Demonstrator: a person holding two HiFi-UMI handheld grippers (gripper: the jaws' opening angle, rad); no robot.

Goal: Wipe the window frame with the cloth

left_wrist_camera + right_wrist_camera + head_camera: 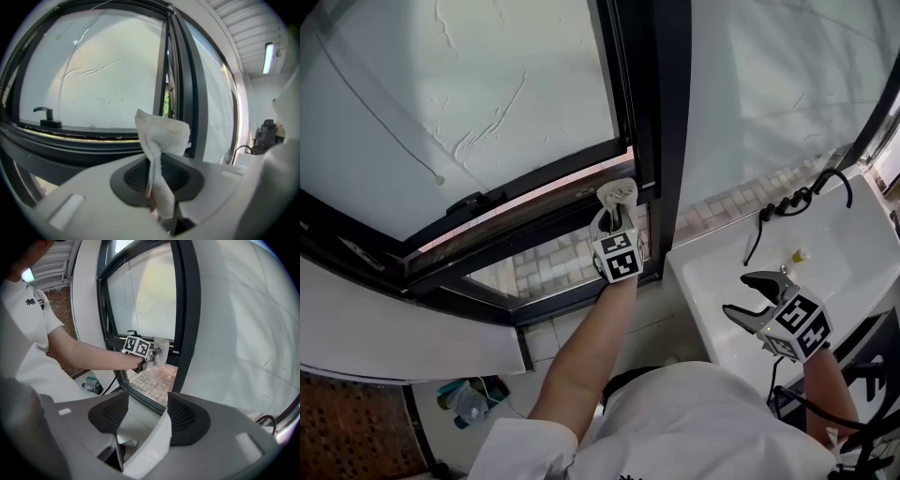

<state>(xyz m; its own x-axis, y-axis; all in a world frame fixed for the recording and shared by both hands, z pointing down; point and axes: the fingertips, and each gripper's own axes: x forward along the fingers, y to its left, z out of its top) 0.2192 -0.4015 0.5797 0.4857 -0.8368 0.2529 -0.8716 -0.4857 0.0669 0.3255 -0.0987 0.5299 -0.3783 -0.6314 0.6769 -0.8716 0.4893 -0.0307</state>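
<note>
A dark window frame (652,112) runs up the middle of the head view, with its lower rail (534,202) slanting left. My left gripper (617,217) is shut on a white cloth (617,194), whose bunched end sits at the corner where the rail meets the upright. In the left gripper view the cloth (161,140) stands up from between the closed jaws, with the frame (180,89) just behind it. My right gripper (752,298) hangs open and empty at the lower right over a white sill. The right gripper view shows the left gripper (154,351) with the cloth (161,352) against the frame (186,310).
A black window handle (46,116) sits on the lower rail at left. A black cable (797,199) lies on the white sill (825,244) at right. Brick paving (544,267) shows below through the open window. Bottles (464,401) stand on the floor at lower left.
</note>
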